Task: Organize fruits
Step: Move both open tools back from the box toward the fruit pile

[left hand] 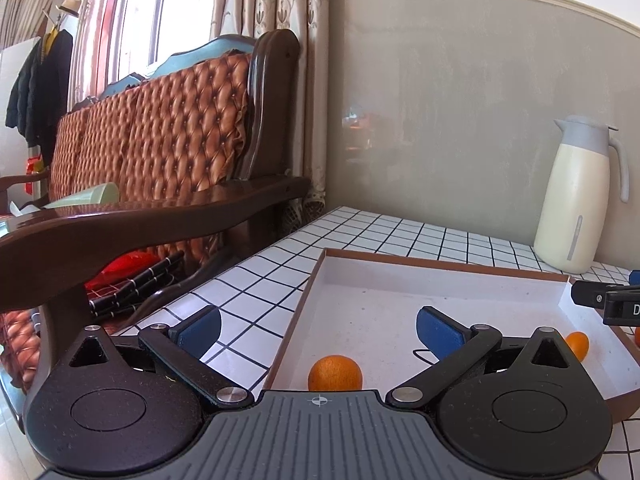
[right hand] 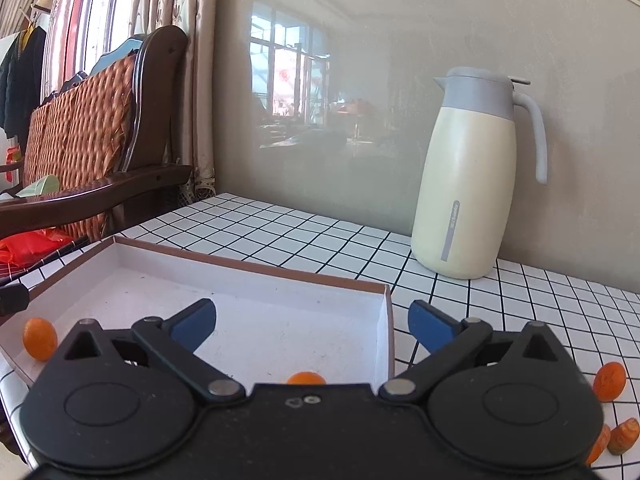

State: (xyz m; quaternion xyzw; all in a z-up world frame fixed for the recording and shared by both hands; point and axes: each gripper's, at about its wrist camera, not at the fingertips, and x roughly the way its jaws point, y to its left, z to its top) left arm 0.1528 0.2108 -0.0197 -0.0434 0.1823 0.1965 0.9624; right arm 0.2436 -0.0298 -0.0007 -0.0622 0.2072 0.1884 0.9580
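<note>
Small orange fruits [left hand: 335, 373] lie two inside the shallow white cardboard tray [right hand: 256, 266]; others [right hand: 609, 381] wait near the table's [right hand: 520, 320] right edge. Both grippers [left hand: 318, 326] [right hand: 312, 326] gape wide, empty.

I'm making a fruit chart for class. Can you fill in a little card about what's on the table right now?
Tray: white box tray on the checked table
Fruit in tray: two small oranges
Fruit outside tray: orange pieces on the table, right of the tray
Jug: cream jug upright by the wall
Left claw: open, holding nothing
Right claw: open, holding nothing
</note>
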